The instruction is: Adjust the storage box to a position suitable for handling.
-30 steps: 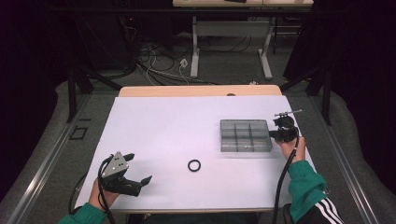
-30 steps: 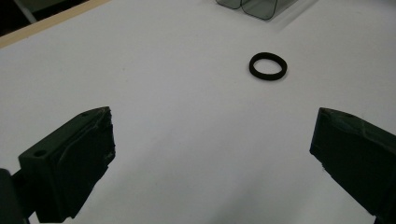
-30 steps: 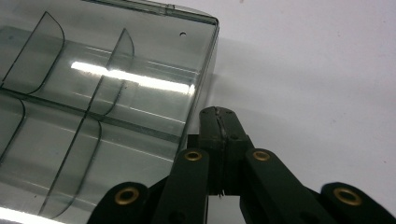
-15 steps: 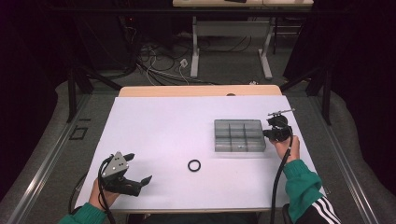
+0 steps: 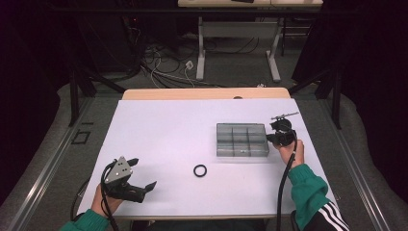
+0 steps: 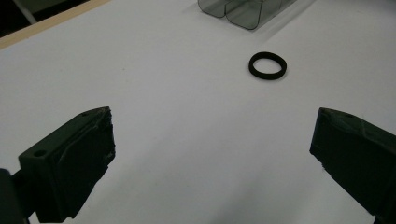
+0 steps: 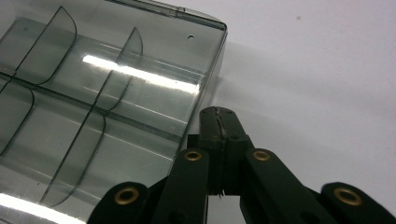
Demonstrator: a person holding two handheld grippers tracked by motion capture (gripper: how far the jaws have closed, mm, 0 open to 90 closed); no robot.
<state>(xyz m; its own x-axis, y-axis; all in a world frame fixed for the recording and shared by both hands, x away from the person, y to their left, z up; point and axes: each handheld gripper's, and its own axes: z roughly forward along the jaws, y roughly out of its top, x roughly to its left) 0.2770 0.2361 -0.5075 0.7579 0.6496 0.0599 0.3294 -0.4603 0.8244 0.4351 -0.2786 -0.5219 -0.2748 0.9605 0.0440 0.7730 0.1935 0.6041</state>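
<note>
Right gripper (image 5: pixel 281 138): resting at the right side of the tabletop (image 5: pixel 168 130), held in the right hand (image 5: pixel 291 151), sitting against the right wall of the clear compartment tray (image 5: pixel 241 140). Fingers (image 7: pixel 218 122) pressing flat together, with nothing between them; in the right gripper view, tips lying just beside the tray's near corner wall (image 7: pixel 212 79). Whether touching that wall: cannot tell.

Clear compartment tray: lying flat on the tabletop, right of centre, divided into a grid of compartments, all appearing empty.

Left gripper (image 5: pixel 142 174): held in the left hand (image 5: pixel 107 204) at the near left corner of the tabletop, pointing toward the middle. Fingers (image 6: pixel 70 158) standing wide apart, holding nothing, hovering over bare white surface in the left gripper view.

Black ring (image 5: pixel 200 170): lying flat on the tabletop, between the two grippers, near the front left corner of the tray but apart from it. In the left gripper view, lying ahead of the open fingers at (image 6: pixel 267 65), well clear of both, with the tray edge (image 6: pixel 243 11) beyond it.
</note>
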